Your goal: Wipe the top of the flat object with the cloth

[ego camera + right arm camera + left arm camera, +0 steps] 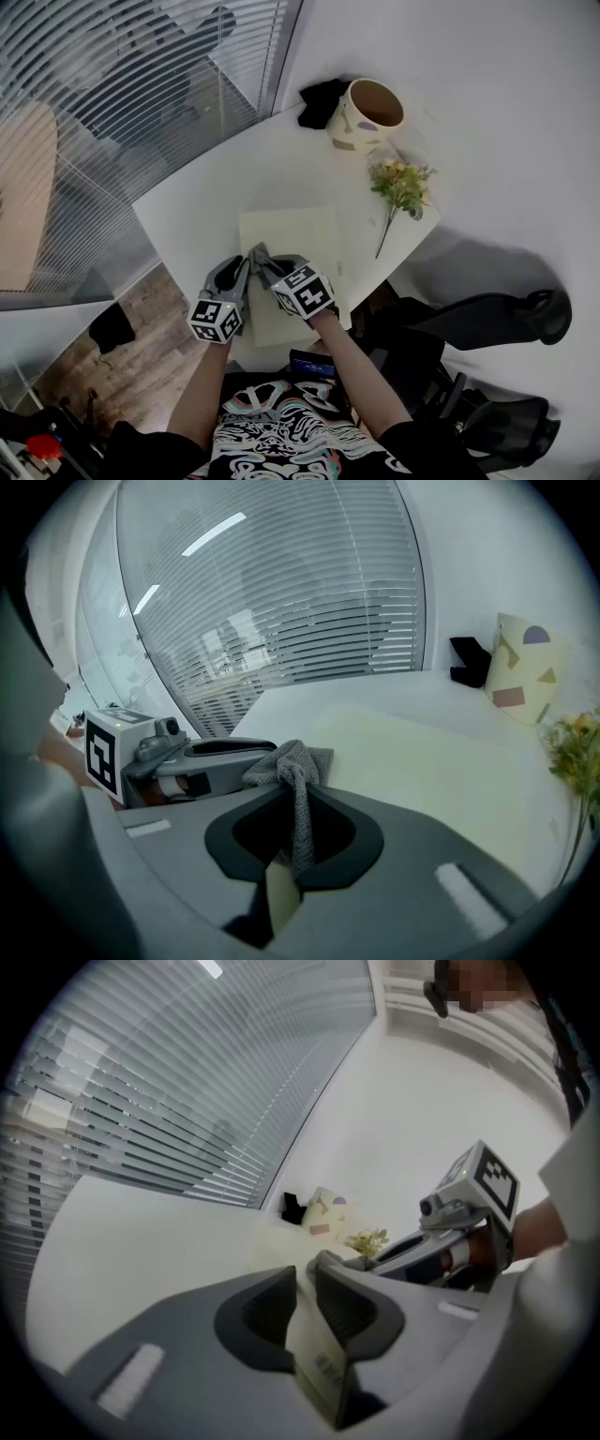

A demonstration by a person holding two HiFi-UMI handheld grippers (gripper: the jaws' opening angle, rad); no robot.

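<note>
A pale yellow flat board [292, 239] lies on the white table [206, 202]. My left gripper [242, 272] is at the board's near left edge. In the left gripper view its jaws [305, 1283] are shut on the thin edge of the board [321, 1358]. My right gripper [265, 269] is right beside it, shut on a grey cloth [259, 254]. In the right gripper view the cloth [295, 766] hangs bunched between the jaws [298, 799], just over the board [422, 752]. The two grippers nearly touch.
At the table's far end stand a cream pot with coloured shapes [367, 115] and a black object [322, 101]. A sprig of flowers [401, 186] lies near the right edge. A blinds-covered glass wall [112, 103] runs on the left, and a black chair [487, 319] is on the right.
</note>
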